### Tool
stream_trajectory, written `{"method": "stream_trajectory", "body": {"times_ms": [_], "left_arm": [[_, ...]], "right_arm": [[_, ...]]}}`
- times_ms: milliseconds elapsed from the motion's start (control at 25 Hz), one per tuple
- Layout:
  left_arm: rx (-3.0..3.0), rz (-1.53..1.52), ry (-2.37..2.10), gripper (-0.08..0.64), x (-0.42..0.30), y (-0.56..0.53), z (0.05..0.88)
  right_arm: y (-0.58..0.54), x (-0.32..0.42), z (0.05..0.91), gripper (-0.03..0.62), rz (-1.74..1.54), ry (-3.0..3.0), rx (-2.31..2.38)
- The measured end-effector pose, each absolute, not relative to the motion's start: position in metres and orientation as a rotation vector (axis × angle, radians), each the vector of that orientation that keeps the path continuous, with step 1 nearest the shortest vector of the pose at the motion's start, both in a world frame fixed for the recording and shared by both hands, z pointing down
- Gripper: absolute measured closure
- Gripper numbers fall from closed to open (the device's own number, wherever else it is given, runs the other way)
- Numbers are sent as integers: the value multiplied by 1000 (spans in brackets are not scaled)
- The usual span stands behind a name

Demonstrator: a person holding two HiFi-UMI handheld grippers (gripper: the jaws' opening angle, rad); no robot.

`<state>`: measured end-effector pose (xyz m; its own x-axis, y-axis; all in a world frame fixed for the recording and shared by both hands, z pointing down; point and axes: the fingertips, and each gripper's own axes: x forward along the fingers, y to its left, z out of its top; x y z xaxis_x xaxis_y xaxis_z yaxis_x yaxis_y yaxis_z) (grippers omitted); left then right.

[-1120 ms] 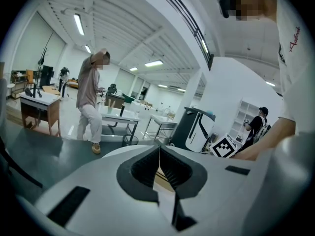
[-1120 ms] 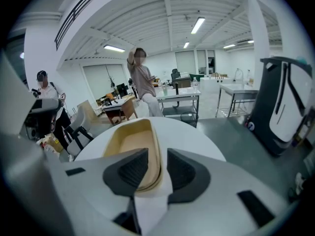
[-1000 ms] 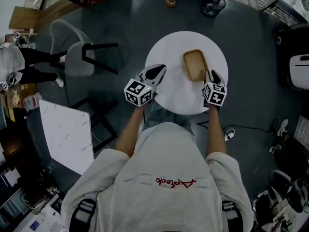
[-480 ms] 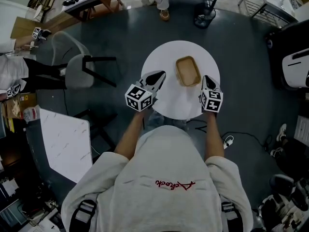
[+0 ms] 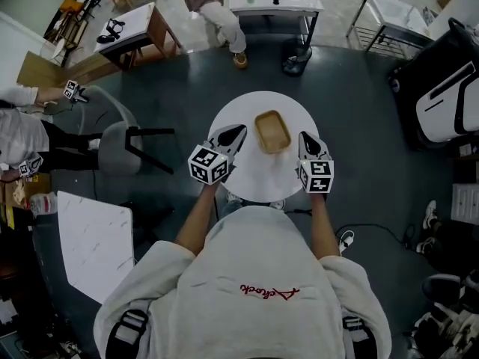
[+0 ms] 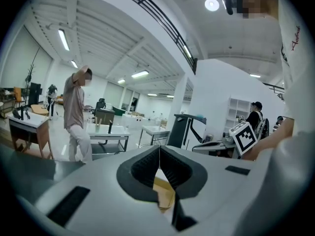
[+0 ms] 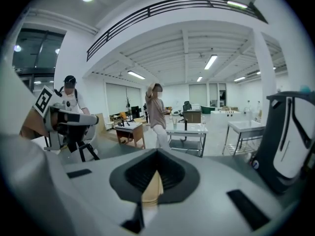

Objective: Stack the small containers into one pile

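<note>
— What is taking up most of the head view?
— The dark floor point(image 5: 359, 126) is spreading out all round. A round white desk point(image 5: 258, 174) is standing in the middle of it, right in front of the person point(image 5: 254, 275). A grey chair point(image 5: 120, 137) is sitting off to the left, well apart from the desk.
— And the two grippers?
— Both are pointing away from the person. The left gripper point(image 5: 239, 130) is hanging over the desk's left edge, and the right gripper point(image 5: 304, 135) over its right edge. Each one's fingers are lying together at the tips, clamping on nothing.
— Where is the container?
— The tan container point(image 5: 272, 131) is resting on the far half of the desk, between the two grippers and touching neither. It is showing as one tray shape, and I cannot tell how many are nested in it. Each gripper view is catching a sliver of tan through the gap below the closed tips.
</note>
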<state>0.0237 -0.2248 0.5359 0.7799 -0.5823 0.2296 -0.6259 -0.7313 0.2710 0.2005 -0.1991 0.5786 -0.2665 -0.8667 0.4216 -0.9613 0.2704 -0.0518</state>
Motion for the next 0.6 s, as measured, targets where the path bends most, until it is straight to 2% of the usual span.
{"method": "stream_trajectory", "body": {"times_ms": [600], "left_arm": [[2673, 137, -970, 548, 55, -191, 512]], "right_arm": [[-148, 210, 531, 572, 331, -2348, 1640]]}}
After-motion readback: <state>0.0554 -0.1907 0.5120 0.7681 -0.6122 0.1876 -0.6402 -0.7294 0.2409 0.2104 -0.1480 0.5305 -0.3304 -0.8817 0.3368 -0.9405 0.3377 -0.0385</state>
